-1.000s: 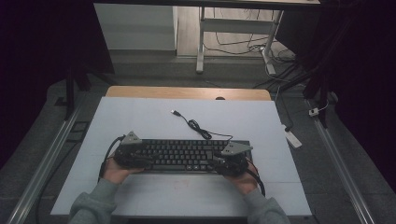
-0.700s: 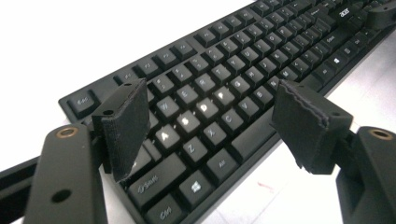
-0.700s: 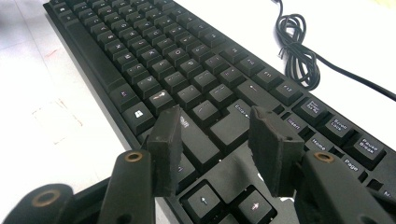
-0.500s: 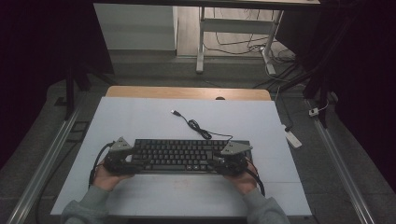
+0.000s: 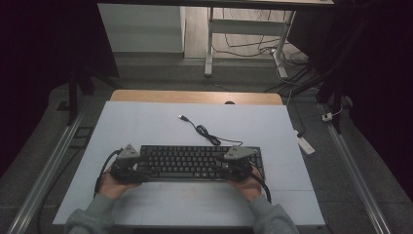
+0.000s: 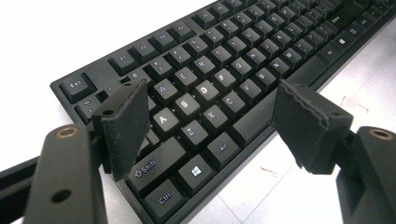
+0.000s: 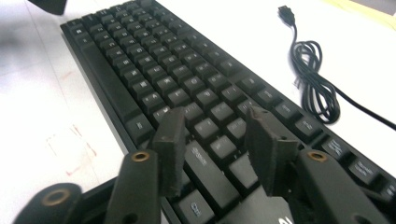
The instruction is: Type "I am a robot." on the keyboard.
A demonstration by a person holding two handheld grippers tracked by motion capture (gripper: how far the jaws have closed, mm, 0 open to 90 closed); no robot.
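A black keyboard (image 5: 195, 163) lies flat on the white table top (image 5: 146, 131), and its black cable (image 5: 207, 134) curls behind it to a loose USB plug (image 5: 182, 117). My left gripper (image 5: 127, 165) is at the keyboard's left end. Its jaws stand wide open (image 6: 210, 121), one pad (image 6: 126, 126) over the Tab and Caps keys and the other (image 6: 308, 126) just past the front edge. My right gripper (image 5: 236, 163) is over the right end. Its jaws (image 7: 217, 140) have just been closing and hover above the keys (image 7: 187, 84), gripping nothing.
A wooden strip (image 5: 195, 97) borders the table's far edge. A white power strip (image 5: 305, 144) lies on the floor off the right side. Metal rails (image 5: 48, 165) run along both sides. A desk frame (image 5: 243, 39) and loose cables stand beyond.
The left gripper shifted slightly toward the near left, then back to the keyboard's left end. The keyboard and the right hand stay where they were.
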